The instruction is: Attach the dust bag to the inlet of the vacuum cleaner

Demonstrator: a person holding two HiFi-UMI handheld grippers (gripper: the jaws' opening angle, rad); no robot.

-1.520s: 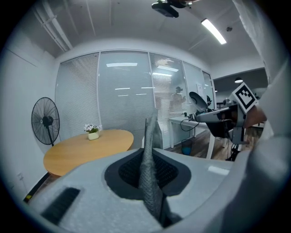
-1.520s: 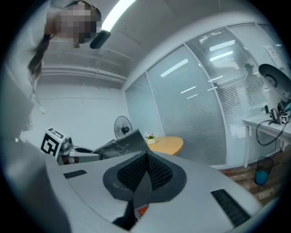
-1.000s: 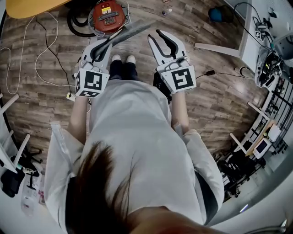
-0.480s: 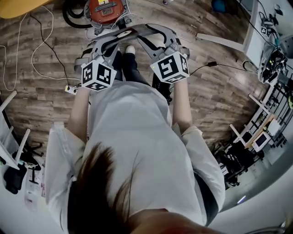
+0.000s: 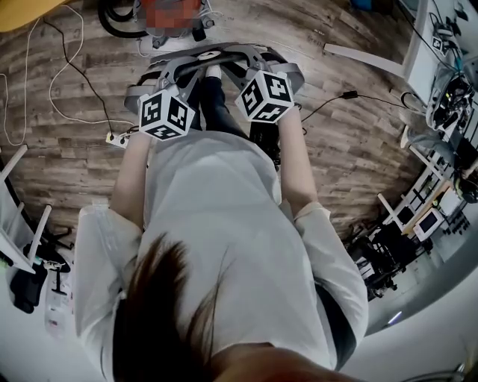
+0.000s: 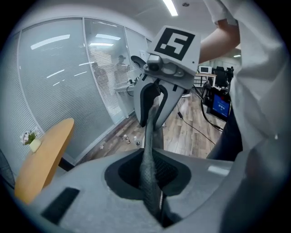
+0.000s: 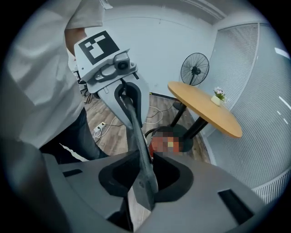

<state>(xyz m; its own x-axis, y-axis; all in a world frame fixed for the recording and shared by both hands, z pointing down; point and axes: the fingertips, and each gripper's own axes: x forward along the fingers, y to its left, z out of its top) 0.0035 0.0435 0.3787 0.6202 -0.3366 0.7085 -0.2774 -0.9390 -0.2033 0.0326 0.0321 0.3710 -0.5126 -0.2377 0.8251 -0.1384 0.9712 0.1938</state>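
The grey dust bag, with its white collar facing up, hangs stretched between my two grippers above the person's feet. At the top of the head view the red vacuum cleaner stands on the floor beyond the bag, under a mosaic patch. My left gripper is shut on the bag's left edge, and the fabric runs out of its jaws to the other gripper. My right gripper is closing on the right edge, with the bag pinched between its jaws.
An orange round table and a standing fan lie beyond the vacuum. White cables and a power strip trail on the wooden floor at left. A white plank and equipment racks are at right.
A second ago only the left gripper held the bag and the right stood open and empty. Both have since sunk and tipped downwards, and the right has taken the bag's other edge.
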